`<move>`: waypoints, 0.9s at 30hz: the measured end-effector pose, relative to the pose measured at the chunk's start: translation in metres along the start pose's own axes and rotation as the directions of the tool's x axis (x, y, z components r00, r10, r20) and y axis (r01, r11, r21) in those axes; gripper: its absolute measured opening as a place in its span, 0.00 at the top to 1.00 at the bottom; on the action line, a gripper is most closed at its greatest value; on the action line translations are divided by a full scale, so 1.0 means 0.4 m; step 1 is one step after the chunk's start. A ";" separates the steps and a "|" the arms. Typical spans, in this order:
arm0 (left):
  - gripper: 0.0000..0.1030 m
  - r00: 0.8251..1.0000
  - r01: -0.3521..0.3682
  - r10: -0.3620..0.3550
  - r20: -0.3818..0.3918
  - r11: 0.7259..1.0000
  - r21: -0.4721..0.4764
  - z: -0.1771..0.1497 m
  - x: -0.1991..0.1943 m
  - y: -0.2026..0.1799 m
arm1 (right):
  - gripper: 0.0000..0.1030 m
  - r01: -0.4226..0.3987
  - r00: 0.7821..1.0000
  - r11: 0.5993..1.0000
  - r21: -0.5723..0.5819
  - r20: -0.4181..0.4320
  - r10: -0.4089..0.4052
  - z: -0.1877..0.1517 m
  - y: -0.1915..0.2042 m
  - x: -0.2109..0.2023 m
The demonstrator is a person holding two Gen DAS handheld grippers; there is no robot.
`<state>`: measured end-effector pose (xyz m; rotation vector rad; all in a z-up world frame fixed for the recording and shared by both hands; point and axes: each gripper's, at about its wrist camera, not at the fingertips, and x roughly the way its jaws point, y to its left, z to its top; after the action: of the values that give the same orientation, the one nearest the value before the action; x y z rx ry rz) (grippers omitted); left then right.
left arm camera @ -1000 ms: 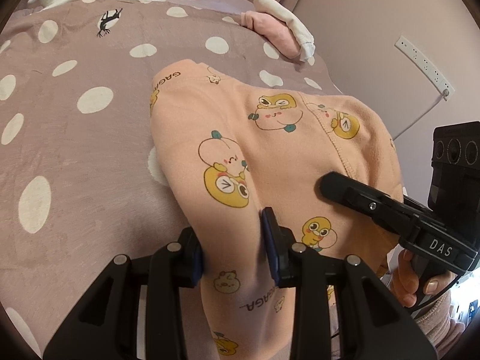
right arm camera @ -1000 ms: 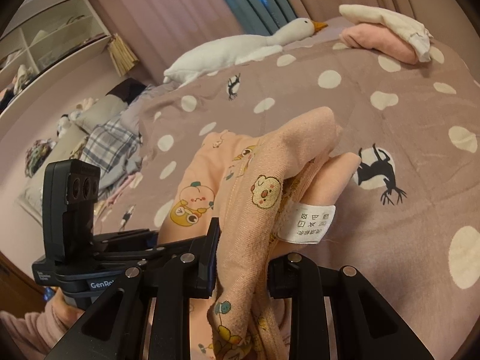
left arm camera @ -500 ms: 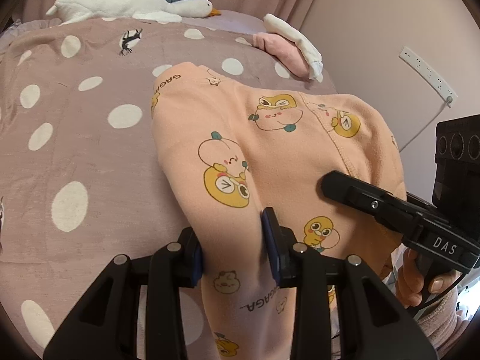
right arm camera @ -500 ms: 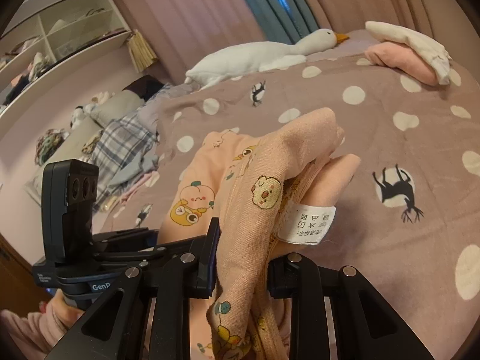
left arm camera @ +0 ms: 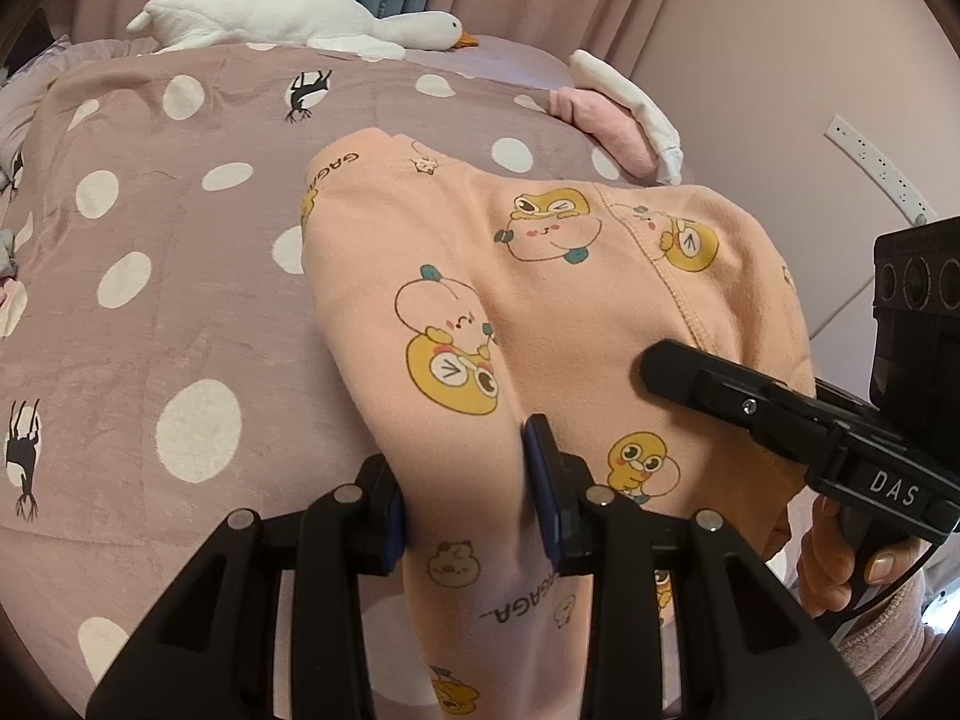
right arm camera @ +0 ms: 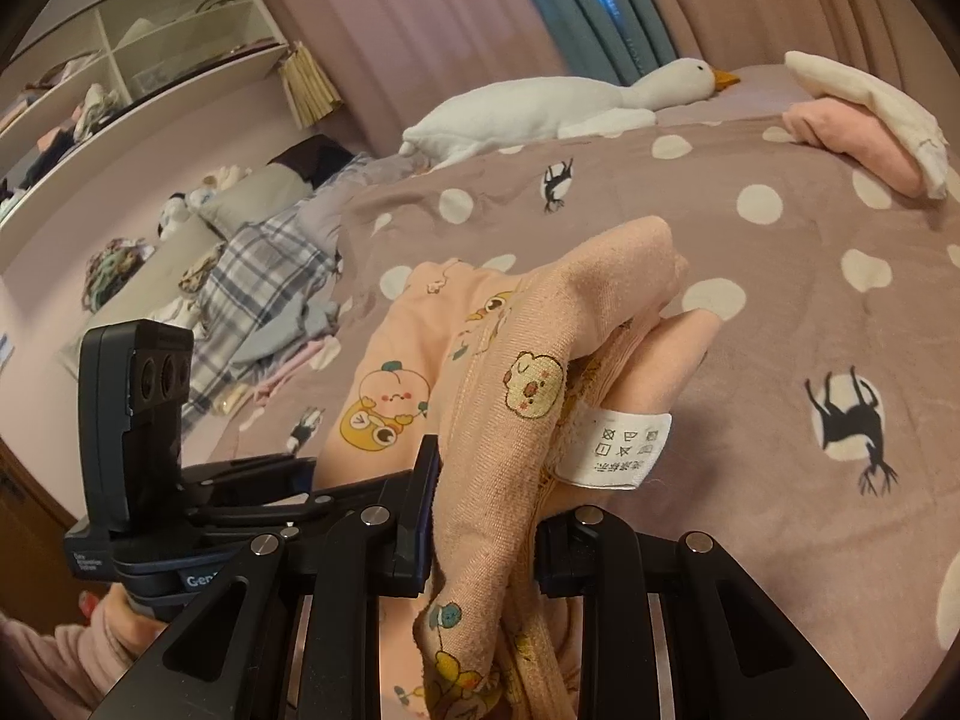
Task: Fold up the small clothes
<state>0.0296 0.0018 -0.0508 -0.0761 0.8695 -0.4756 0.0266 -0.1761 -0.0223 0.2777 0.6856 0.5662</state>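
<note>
Here, nearest the left wrist camera, the left gripper is pinching a thick fold of the peach garment, its blue-padded fingers closed down to the width of the bunched cloth. Beside it, the right gripper is clamping the other near edge, where the hem is doubling over and a white care label is sticking out just past the fingertips. Between the two grips the garment is hanging and draping forward, its far end resting on the spotted bedspread.

The cloth is looking like soft, light fleece or knit: it is sagging freely, bunching inside the jaws and holding no shape of its own, so it will likely be sliding and drooping rather than creasing sharply. Taking hold at hems and seams, as both grippers are doing, seems the firmest choice, since stitched edges are giving thicker purchase.

Farther off, a folded pink-and-white pile is lying near the bed's far corner, and a white goose plush is stretching along the head.
</note>
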 end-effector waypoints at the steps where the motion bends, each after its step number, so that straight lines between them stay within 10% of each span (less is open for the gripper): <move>1: 0.68 1.000 -0.004 0.004 0.000 1.000 -0.001 0.003 0.002 0.007 | 0.74 -0.003 1.000 1.000 0.000 -0.004 0.003 0.004 0.001 0.009; 27: 0.68 0.996 -0.059 0.055 -0.072 0.997 -0.046 0.048 0.115 0.123 | 0.74 -0.017 0.996 0.999 0.051 -0.083 0.021 0.023 -0.014 0.144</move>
<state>0.0873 0.0236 -0.0839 -0.0786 0.9501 -0.4062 0.0714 -0.1481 -0.0476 0.3096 0.7792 0.5814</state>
